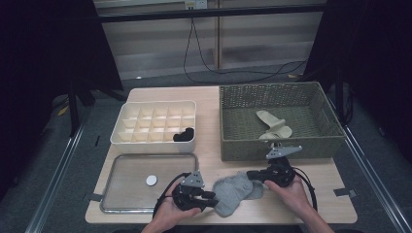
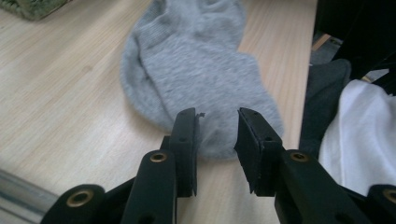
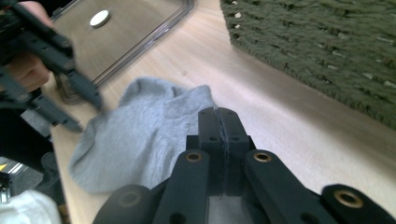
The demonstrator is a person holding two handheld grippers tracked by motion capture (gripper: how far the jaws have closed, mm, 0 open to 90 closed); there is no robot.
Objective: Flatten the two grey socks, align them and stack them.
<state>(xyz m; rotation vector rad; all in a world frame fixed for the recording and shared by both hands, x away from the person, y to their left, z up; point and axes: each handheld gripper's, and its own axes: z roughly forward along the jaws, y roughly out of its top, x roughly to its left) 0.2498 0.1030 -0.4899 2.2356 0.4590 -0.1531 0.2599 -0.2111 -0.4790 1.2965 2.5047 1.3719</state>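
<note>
Two grippers are working one grey sock [image 1: 235, 192] at the near edge of the table [image 1: 210, 121], so the step in hand looks like folding or bundling it for storage. The sock is lying bunched between the hands, just right of the tray [image 1: 121, 167] and in front of the basket [image 1: 228, 145].

The left gripper [image 1: 213, 199] is sitting at the sock's near-left end. In the left gripper view its jaws are standing apart, the sock's rounded end [image 2: 205, 79] lying just past their tips, nothing pinched. To do this well, the left jaws should be pushing a little further over that end before clenching, taking both layers and not just the top one.

The right gripper [image 1: 251, 174] is coming in from the sock's far-right side. In the right gripper view its jaws are pressed together tip to tip; a bit of grey shows low behind them, but I cannot tell whether any cloth is caught. If it is gripping nothing, it should be opening and retaking the edge.

Farther back, the divided box [image 1: 155, 121] is holding a dark bundle [image 1: 183, 135] in one near-right cell, likely the model for the grey one. The basket beyond is holding beige socks [image 1: 273, 125]. Keeping the fold tight will help it fit a cell.
</note>
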